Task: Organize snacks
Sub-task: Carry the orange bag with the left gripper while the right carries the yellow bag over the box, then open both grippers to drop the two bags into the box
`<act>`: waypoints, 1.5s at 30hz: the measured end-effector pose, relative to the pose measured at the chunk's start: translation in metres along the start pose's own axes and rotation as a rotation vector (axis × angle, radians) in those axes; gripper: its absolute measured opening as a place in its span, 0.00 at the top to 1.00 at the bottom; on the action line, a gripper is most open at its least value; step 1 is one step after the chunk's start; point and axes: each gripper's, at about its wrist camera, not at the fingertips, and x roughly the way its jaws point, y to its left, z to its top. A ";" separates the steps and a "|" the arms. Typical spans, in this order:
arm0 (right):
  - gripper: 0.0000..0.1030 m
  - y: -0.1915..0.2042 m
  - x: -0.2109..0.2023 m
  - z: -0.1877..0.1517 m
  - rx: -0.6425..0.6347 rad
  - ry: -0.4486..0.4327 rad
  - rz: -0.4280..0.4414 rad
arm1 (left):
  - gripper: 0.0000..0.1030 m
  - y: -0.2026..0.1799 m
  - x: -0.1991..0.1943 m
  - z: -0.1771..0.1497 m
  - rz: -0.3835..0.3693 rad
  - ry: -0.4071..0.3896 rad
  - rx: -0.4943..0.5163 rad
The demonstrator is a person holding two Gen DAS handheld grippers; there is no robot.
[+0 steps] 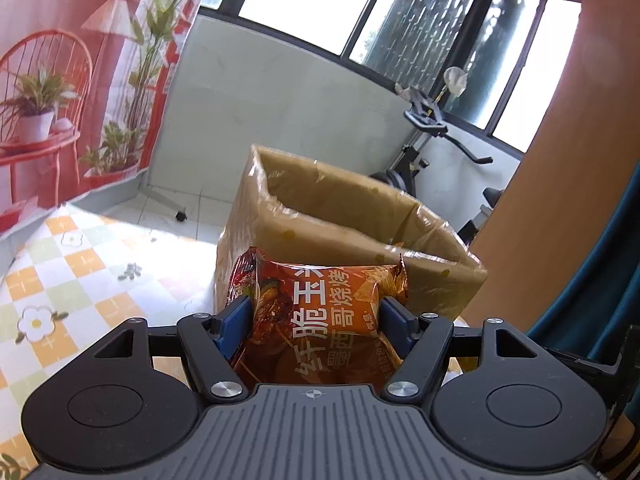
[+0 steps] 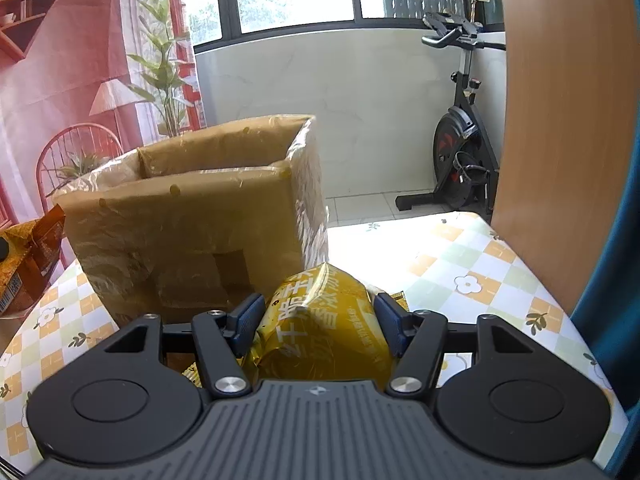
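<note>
With each gripper pinching a snack, the left gripper [image 1: 316, 316] clamps a red bag [image 1: 316, 320] and the right gripper [image 2: 318, 320] a yellow bag [image 2: 324, 320], both just short of the box [image 2: 192, 232]. Carrying seems under way; next comes lifting over the rim, then releasing inside.

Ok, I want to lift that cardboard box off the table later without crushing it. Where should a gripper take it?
Judging from these views, take the cardboard box by its open top rim, coming from above. One finger goes inside, one outside a single wall. The walls stand upright and look thin, while the whole body seems far too wide for the jaws. The plastic wrap may be slippery, so grip near a corner.
</note>
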 end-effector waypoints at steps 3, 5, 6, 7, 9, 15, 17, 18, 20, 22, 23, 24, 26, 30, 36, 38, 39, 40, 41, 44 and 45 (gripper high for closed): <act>0.39 -0.002 -0.010 0.005 0.019 -0.017 0.011 | 0.30 -0.005 -0.003 0.006 -0.008 -0.021 0.021; 0.39 -0.001 -0.019 0.011 0.021 -0.038 0.029 | 0.30 -0.008 -0.004 0.009 -0.015 -0.031 0.030; 0.39 0.001 -0.024 0.014 0.015 -0.051 0.033 | 0.30 -0.009 -0.004 0.010 -0.019 -0.036 0.032; 0.39 0.002 -0.029 0.017 0.009 -0.064 0.036 | 0.30 -0.010 -0.005 0.011 -0.022 -0.041 0.035; 0.39 0.004 -0.038 0.024 0.000 -0.092 0.046 | 0.30 -0.011 -0.006 0.012 -0.029 -0.053 0.043; 0.39 0.009 -0.056 0.043 -0.016 -0.161 0.072 | 0.30 -0.012 -0.004 0.020 -0.031 -0.078 0.062; 0.39 0.011 -0.058 0.050 -0.023 -0.182 0.082 | 0.30 -0.015 -0.002 0.025 -0.035 -0.088 0.076; 0.39 0.012 -0.058 0.053 -0.028 -0.192 0.087 | 0.30 -0.017 -0.001 0.028 -0.039 -0.091 0.082; 0.39 0.014 -0.055 0.060 -0.038 -0.206 0.096 | 0.30 -0.020 0.003 0.034 -0.047 -0.102 0.097; 0.39 0.017 -0.049 0.068 -0.047 -0.214 0.105 | 0.30 -0.025 0.007 0.041 -0.048 -0.118 0.118; 0.39 0.018 -0.045 0.071 -0.054 -0.217 0.112 | 0.30 -0.027 0.009 0.044 -0.052 -0.126 0.126; 0.39 0.020 -0.040 0.075 -0.061 -0.218 0.115 | 0.30 -0.029 0.012 0.047 -0.059 -0.132 0.132; 0.39 0.024 -0.032 0.081 -0.077 -0.231 0.129 | 0.30 -0.031 0.019 0.054 -0.073 -0.139 0.135; 0.39 0.031 -0.015 0.093 -0.097 -0.260 0.166 | 0.29 -0.037 0.039 0.068 -0.111 -0.126 0.145; 0.39 0.047 0.022 0.105 -0.139 -0.282 0.198 | 0.29 -0.032 0.071 0.084 -0.106 -0.107 0.127; 0.39 0.054 0.036 0.108 -0.158 -0.277 0.205 | 0.29 -0.031 0.082 0.089 -0.094 -0.089 0.126; 0.39 0.058 0.044 0.109 -0.168 -0.272 0.207 | 0.29 -0.031 0.088 0.091 -0.084 -0.082 0.133; 0.39 0.061 0.052 0.110 -0.175 -0.264 0.208 | 0.29 -0.031 0.094 0.092 -0.073 -0.078 0.142; 0.39 0.066 0.060 0.111 -0.180 -0.250 0.207 | 0.29 -0.031 0.099 0.096 -0.062 -0.076 0.151; 0.39 0.076 0.086 0.114 -0.155 -0.202 0.214 | 0.29 -0.030 0.112 0.102 -0.035 -0.063 0.154; 0.39 0.080 0.093 0.115 -0.152 -0.195 0.218 | 0.29 -0.030 0.116 0.103 -0.035 -0.055 0.152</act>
